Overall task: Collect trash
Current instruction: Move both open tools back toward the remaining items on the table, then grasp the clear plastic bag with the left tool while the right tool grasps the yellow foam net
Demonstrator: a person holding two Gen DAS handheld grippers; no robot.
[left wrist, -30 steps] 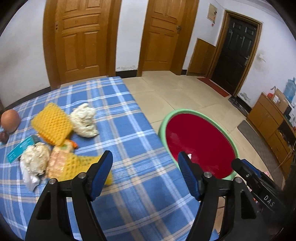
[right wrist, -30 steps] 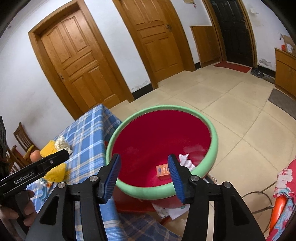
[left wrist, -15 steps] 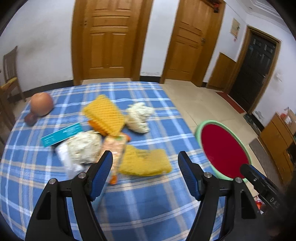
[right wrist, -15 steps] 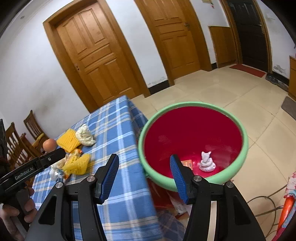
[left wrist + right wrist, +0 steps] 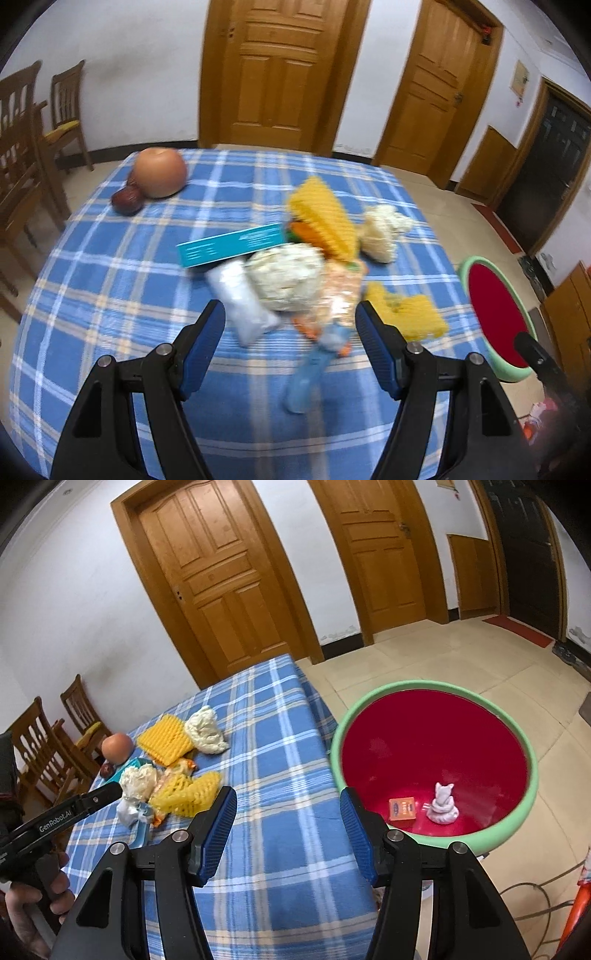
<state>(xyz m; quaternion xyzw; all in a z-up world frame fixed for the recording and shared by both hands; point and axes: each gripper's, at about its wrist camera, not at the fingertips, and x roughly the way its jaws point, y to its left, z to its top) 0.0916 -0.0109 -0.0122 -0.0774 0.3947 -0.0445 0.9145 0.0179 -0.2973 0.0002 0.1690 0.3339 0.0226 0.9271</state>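
Both sets of tongs gape with nothing between the pads, the right gripper (image 5: pixel 288 825) having just opened wider. Just ahead of the left gripper (image 5: pixel 290 339) lies heaped trash – a clear plastic wrapper (image 5: pixel 240 299), a white foam net (image 5: pixel 286 278), yellow foam netting (image 5: pixel 410 314) – so one pinch may snag several and spill them. Far left, the apple (image 5: pixel 159 177) risks being grabbed; far right waits the red basin (image 5: pixel 496 314)
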